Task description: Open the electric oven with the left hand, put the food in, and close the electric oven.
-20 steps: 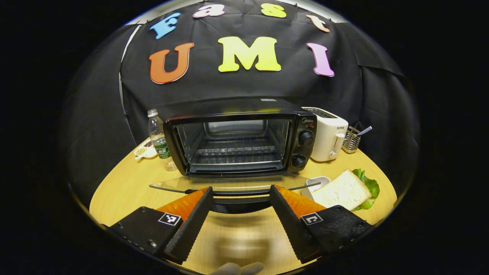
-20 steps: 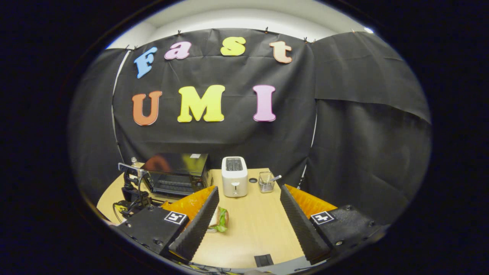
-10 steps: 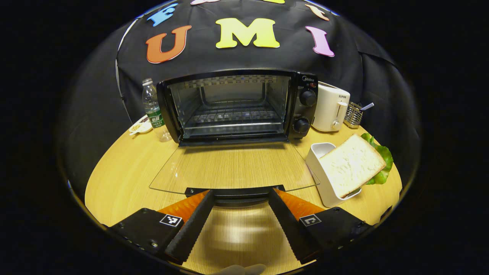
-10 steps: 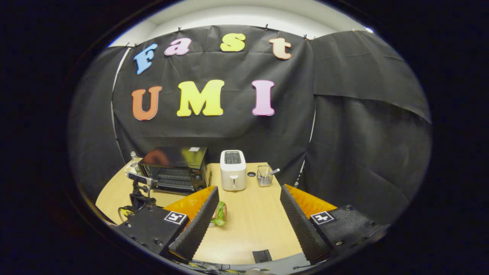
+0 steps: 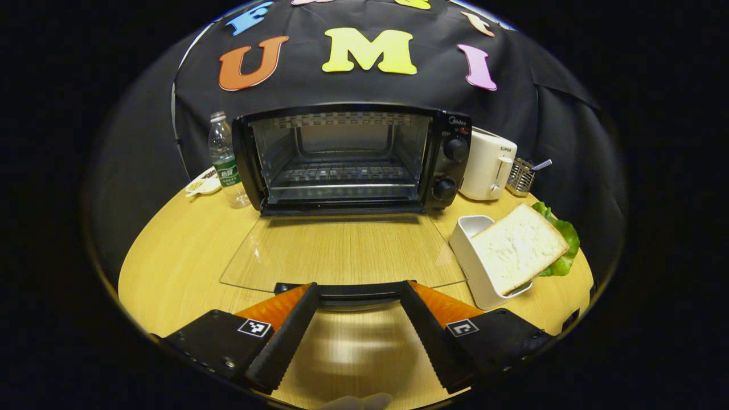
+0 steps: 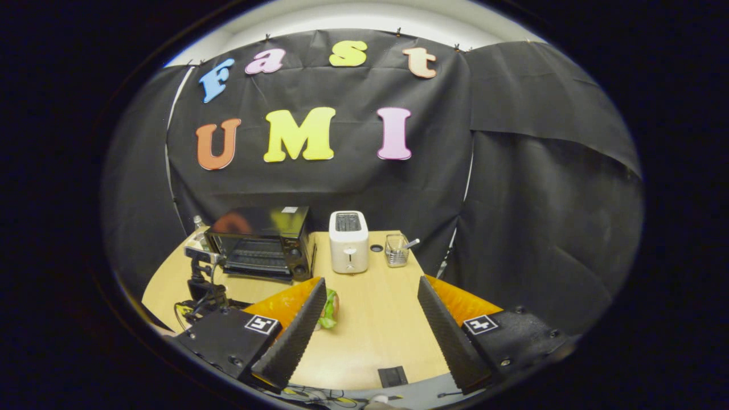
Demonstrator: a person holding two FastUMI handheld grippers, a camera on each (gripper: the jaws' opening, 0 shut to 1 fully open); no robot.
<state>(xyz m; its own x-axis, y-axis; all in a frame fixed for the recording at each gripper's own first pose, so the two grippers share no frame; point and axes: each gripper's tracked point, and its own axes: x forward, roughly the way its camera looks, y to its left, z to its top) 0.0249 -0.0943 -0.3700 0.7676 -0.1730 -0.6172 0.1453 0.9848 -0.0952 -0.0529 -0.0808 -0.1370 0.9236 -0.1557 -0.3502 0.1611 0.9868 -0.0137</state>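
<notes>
Glass, clear enough that the wood grain reads through it, makes up the oven door, which lies folded flat toward the camera just over the table. In the left gripper view the left gripper hangs at the door's front edge with its fingers spread wide either side of the dark door handle; whether either finger touches the bar I cannot tell, and nothing is pinched between them. That placement fits a door pulled fully down, so the opening step looks done. Just right of the door stands a white holder with the food, a slice of white bread over green lettuce, propped at a slant and near the open cavity, probably for an easy pick. Behind the door the electric oven shows its empty wire rack. The right gripper, in the right gripper view, hovers spread and empty above the table, the food well below it. Farther back sit a plastic water bottle, a white toaster and a wire cutlery holder. The rules here bar reading labels, so the marks on the oven, toaster and bottle go unread.
</notes>
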